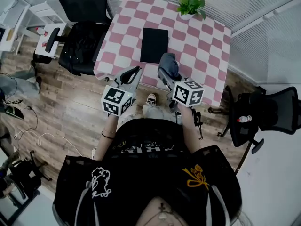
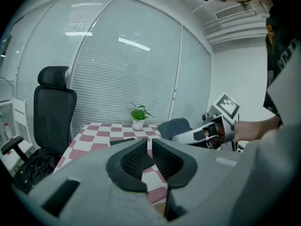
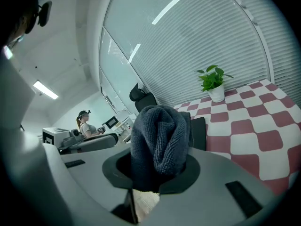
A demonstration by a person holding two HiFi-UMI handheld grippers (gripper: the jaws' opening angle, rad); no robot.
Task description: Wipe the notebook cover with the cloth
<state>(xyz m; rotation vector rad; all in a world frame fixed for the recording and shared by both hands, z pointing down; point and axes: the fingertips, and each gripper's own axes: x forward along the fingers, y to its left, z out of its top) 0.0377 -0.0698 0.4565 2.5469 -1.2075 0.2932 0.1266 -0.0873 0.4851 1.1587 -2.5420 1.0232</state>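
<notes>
A black notebook lies flat on the pink-and-white checked table, towards its near side. My right gripper hovers over the table's near edge, just short of the notebook, shut on a bunched dark grey cloth. In the right gripper view the cloth fills the jaws, and the notebook shows behind it. My left gripper hangs beside the right one, off the table's near edge, its jaws together with nothing between them.
A small potted plant stands at the table's far edge. A black office chair sits at the table's left, another chair off to the right. Cables lie on the wood floor. A person sits far off.
</notes>
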